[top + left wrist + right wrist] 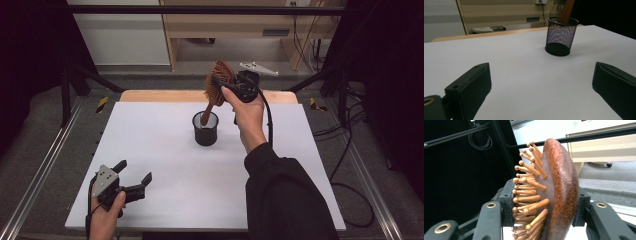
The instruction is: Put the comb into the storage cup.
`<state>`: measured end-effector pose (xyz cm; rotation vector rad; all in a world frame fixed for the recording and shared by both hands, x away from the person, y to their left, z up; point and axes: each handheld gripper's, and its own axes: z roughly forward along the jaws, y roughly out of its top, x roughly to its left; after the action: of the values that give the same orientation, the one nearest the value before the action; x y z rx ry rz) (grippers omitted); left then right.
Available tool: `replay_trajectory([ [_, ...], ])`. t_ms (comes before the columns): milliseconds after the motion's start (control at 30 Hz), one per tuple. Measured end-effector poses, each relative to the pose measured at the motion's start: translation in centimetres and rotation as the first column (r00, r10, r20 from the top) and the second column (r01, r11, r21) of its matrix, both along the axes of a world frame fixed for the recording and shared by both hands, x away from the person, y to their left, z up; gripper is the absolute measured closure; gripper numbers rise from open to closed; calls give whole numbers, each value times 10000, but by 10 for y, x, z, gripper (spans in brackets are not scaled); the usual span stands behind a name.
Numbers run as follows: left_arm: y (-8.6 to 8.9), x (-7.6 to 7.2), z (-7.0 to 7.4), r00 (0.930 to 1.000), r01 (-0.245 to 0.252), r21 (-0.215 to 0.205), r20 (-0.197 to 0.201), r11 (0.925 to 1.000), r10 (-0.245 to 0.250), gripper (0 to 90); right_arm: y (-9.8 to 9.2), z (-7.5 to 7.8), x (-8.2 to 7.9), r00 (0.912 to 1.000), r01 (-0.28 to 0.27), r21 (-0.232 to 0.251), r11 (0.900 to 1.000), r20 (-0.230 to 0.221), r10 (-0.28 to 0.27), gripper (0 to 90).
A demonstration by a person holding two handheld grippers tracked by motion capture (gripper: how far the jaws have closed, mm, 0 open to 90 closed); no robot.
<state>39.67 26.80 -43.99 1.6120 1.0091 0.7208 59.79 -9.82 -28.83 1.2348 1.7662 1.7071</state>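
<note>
my right tongs (231,86) are clamped on the wooden hairbrush (218,80) head, handle tip inside the mesh cup (205,129) mid-worktop (165,165). left tongs (131,180) rest apart. next, probably lower and release.

I see the mesh cup (205,129) standing on the table (165,150), a little behind its middle. The hairbrush (216,85) leans with its handle down inside the cup and its head above and behind the rim. My right gripper (225,85) clamps that head. My left gripper (134,176) rests at the table's near left corner, well apart from the cup.
</note>
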Motion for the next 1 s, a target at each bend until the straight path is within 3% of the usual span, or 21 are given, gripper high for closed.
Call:
replay_trajectory([
  [1000,-2,1,-1,9994,322,-34,-99,9995,-323,20,16,-40,14,9973,-374,-551,9978,-651,338,498],
])
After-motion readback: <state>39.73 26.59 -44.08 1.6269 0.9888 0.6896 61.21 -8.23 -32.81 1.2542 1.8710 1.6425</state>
